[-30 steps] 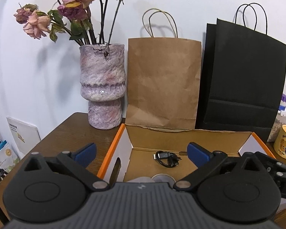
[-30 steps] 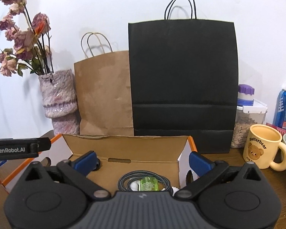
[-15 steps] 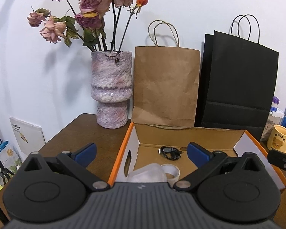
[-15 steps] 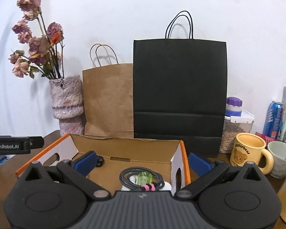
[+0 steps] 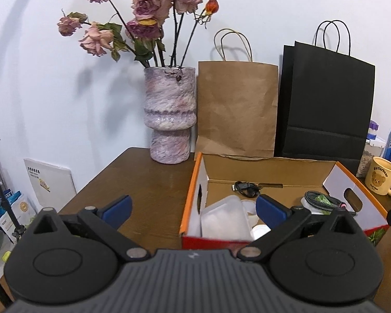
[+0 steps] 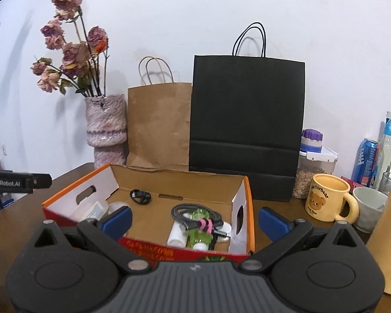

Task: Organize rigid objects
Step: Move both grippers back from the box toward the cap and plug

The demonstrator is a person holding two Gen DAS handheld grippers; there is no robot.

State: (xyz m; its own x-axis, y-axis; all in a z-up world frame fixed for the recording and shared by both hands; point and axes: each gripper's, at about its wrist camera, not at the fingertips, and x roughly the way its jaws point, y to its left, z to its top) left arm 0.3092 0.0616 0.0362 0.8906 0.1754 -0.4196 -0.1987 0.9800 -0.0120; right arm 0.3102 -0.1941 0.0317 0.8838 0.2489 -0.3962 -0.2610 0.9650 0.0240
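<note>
Left gripper [image 5: 193, 210]: spread wide and empty, held back from the box's near-left corner, one blue pad over bare table, the other over the box interior. It reads as a hand parked, not reaching.

Right gripper [image 6: 194, 217]: also parted with nothing between the pads, hovering in front of the box's near wall and looking straight down into it. A good vantage for picking or for checking the load.

Box [image 6: 243, 182]: an open cardboard carton with orange edges and red outer wall, sitting on the wooden table [image 5: 143, 182] in front of the bags. Flaps stand up, so the mouth is free from above.

Clear container [image 5: 224, 219]: translucent tub leaning in the box's left end against the side wall, a pale round thing just beside it that is too hidden to name.

Cable bundle [image 6: 193, 215]: braided cord coiled and strapped with a pink tie, lying over a green bottle [image 6: 199, 234] and a white tube [image 6: 177, 234] at the right end. They are piled together, likely just dropped there.

Small black cord [image 6: 140, 197]: alone near the back wall, well apart from both heaps.

Yellow mug [image 6: 327, 200]: outside the box on the right, with a white cup [image 6: 368, 208] beside it. These are possible next candidates, though that is only a guess.

Stage: judging by the contents, most items are already boxed.
</note>
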